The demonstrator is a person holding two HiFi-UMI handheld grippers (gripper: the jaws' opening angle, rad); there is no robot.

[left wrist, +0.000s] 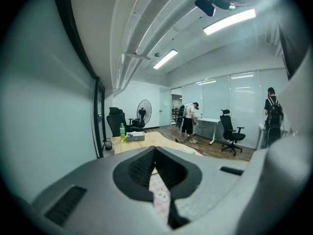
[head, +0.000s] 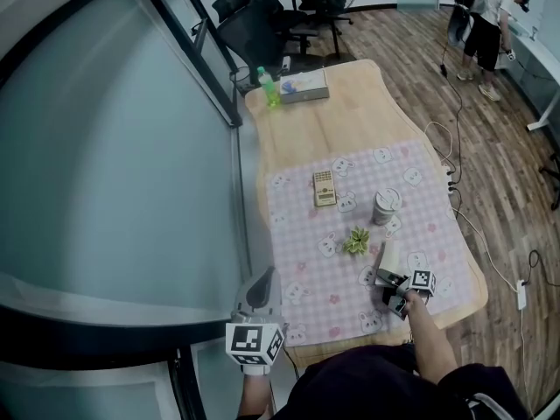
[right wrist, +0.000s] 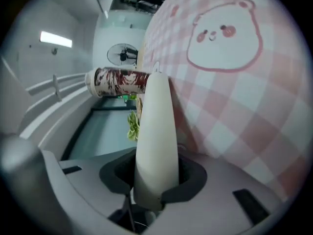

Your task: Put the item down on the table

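My right gripper is shut on a cream, tapered flat item low over the front right part of the pink checked cloth. In the right gripper view the item sticks out from between the jaws, its edge close against the cloth; I cannot tell whether it touches. My left gripper hangs off the table's front left corner, jaws together, holding nothing. In its own view the left gripper shows only a thin slit between the jaws.
On the cloth stand a patterned lidded cup, a green leafy ornament and a beige calculator. A green bottle and a tissue box sit at the wooden table's far end. Glass wall at left; cables and a person at right.
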